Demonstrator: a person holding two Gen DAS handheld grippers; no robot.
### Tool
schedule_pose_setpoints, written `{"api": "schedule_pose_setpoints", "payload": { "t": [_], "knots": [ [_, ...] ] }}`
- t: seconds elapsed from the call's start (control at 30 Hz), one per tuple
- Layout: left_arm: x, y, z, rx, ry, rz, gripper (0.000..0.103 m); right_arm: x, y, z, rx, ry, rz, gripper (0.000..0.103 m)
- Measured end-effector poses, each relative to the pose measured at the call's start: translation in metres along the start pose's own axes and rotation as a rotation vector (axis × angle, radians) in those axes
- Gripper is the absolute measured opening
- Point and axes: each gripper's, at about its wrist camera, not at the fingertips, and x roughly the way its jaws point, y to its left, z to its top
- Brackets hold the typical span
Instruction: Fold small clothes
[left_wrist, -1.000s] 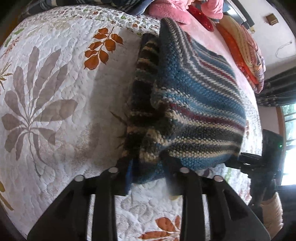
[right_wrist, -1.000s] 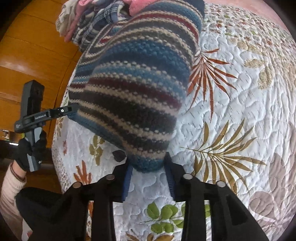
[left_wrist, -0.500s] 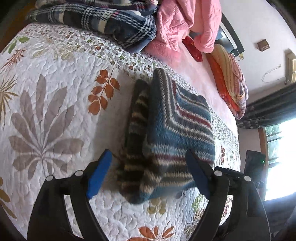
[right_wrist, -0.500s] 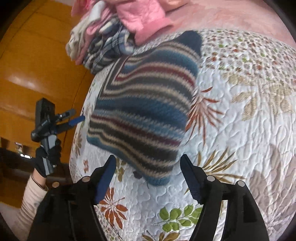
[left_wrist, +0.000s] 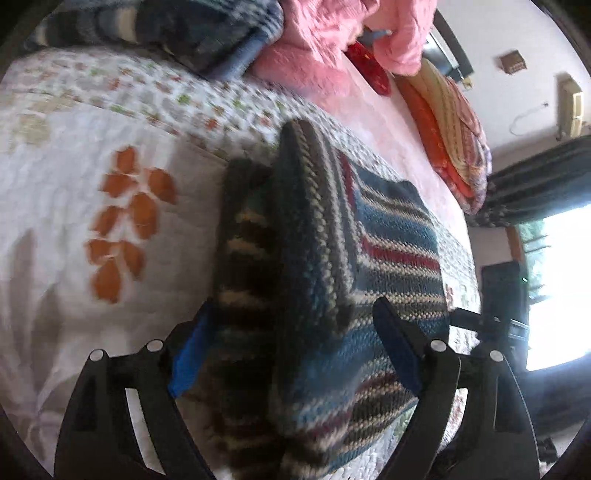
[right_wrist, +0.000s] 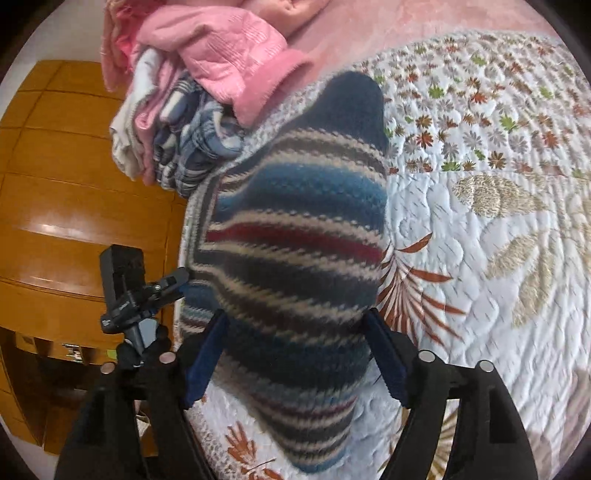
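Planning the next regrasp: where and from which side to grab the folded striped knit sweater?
Take the folded striped knit sweater at its near stacked edge, one open gripper at each end, coming in low along the leaf-print quilt. The layers pile thick there, so wide jaws can pinch all of them together. Left gripper and right gripper already straddle that edge.
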Motion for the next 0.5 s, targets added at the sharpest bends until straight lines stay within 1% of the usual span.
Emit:
{"api": "schedule_pose_setpoints", "payload": {
  "t": [0.03, 0.07, 0.13, 0.17, 0.23, 0.3, 0.37, 0.4, 0.43, 0.47, 0.5],
  "knots": [
    [0.009, -0.002, 0.001, 0.018, 0.016, -0.011, 0.084, 0.005, -0.001, 0.0, 0.001, 0.004, 0.001, 0.079],
    [0.016, -0.003, 0.002, 0.036, 0.03, -0.007, 0.087, 0.008, -0.005, 0.001, 0.005, 0.007, 0.012, 0.081],
    [0.029, -0.007, 0.004, 0.074, 0.054, 0.02, 0.088, 0.014, -0.009, 0.003, 0.013, 0.01, 0.032, 0.084],
    [0.034, -0.007, 0.006, 0.085, 0.06, 0.022, 0.091, 0.019, -0.012, 0.005, 0.017, 0.013, 0.049, 0.085],
    [0.041, -0.006, 0.01, 0.079, 0.064, -0.011, 0.095, 0.026, -0.014, 0.007, 0.029, 0.018, 0.07, 0.089],
    [0.045, -0.005, 0.013, 0.091, 0.076, -0.038, 0.095, 0.034, -0.018, 0.011, 0.043, 0.025, 0.107, 0.09],
    [0.049, -0.006, 0.013, 0.114, 0.081, -0.045, 0.095, 0.041, -0.016, 0.015, 0.043, 0.027, 0.129, 0.09],
    [0.05, -0.008, 0.012, 0.125, 0.079, -0.042, 0.093, 0.042, -0.014, 0.016, 0.037, 0.028, 0.126, 0.089],
    [0.052, -0.011, 0.011, 0.137, 0.076, -0.029, 0.085, 0.043, -0.012, 0.017, 0.024, 0.025, 0.116, 0.084],
    [0.052, -0.013, 0.01, 0.146, 0.072, -0.013, 0.074, 0.044, -0.009, 0.017, 0.011, 0.02, 0.097, 0.081],
    [0.051, -0.014, 0.007, 0.14, 0.066, -0.011, 0.068, 0.043, -0.008, 0.016, 0.003, 0.014, 0.089, 0.075]
  ]
}}
